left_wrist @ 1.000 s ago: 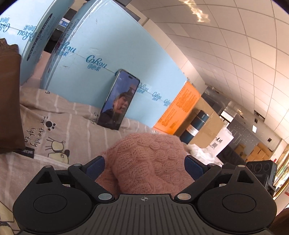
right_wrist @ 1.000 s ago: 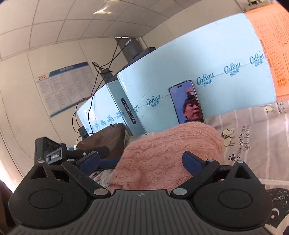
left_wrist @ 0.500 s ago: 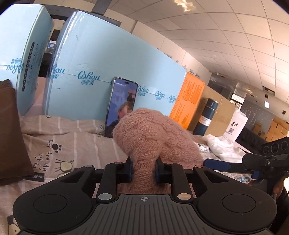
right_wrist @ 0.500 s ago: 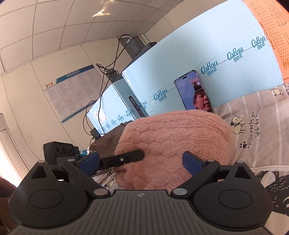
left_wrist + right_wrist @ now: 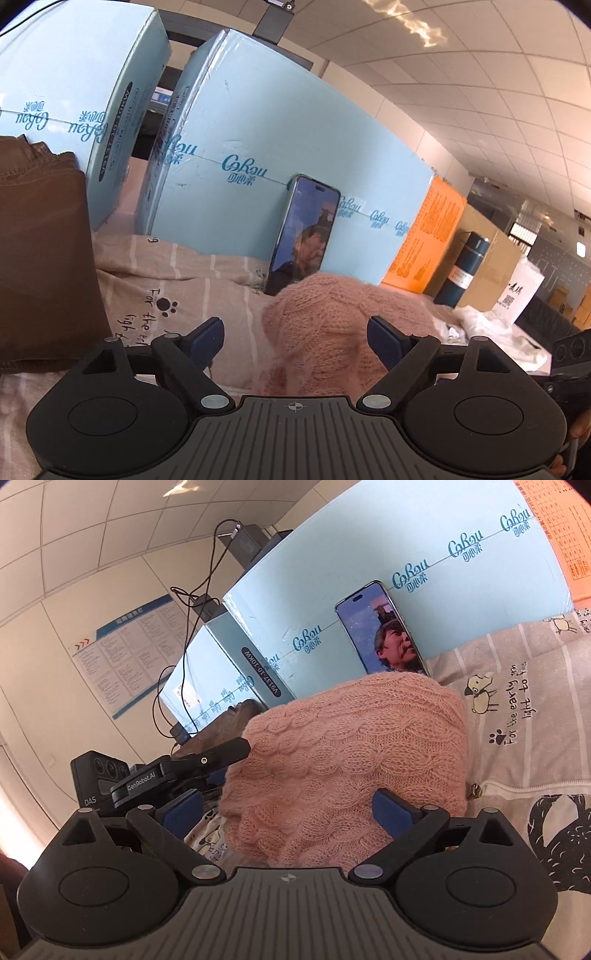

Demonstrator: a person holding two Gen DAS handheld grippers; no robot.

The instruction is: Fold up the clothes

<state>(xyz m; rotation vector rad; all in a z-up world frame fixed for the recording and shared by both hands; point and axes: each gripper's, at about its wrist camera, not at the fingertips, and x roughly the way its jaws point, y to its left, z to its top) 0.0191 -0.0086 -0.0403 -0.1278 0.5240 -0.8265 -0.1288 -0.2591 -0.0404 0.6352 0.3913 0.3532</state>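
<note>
A pink cable-knit sweater [image 5: 332, 328] lies bunched on the striped printed sheet [image 5: 192, 291]. My left gripper [image 5: 295, 336] is open, its blue pads apart on either side of the sweater's near edge. In the right wrist view the same sweater [image 5: 351, 753] forms a thick folded mound. My right gripper [image 5: 291, 812] is open with the mound between its fingers. The left gripper's body [image 5: 177, 771] shows at the sweater's left side in that view.
A brown folded garment [image 5: 40, 251] lies at the left. Light blue boxes [image 5: 280, 147] stand behind the sheet, with a phone [image 5: 303, 232] leaning on one. An orange box [image 5: 428, 236], a dark flask [image 5: 465, 273] and white cloth [image 5: 491, 332] are at the right.
My left gripper was shut on a lifted bunch of the sweater half a second ago; it has opened and the sweater has dropped onto the sheet. The right gripper stayed open.
</note>
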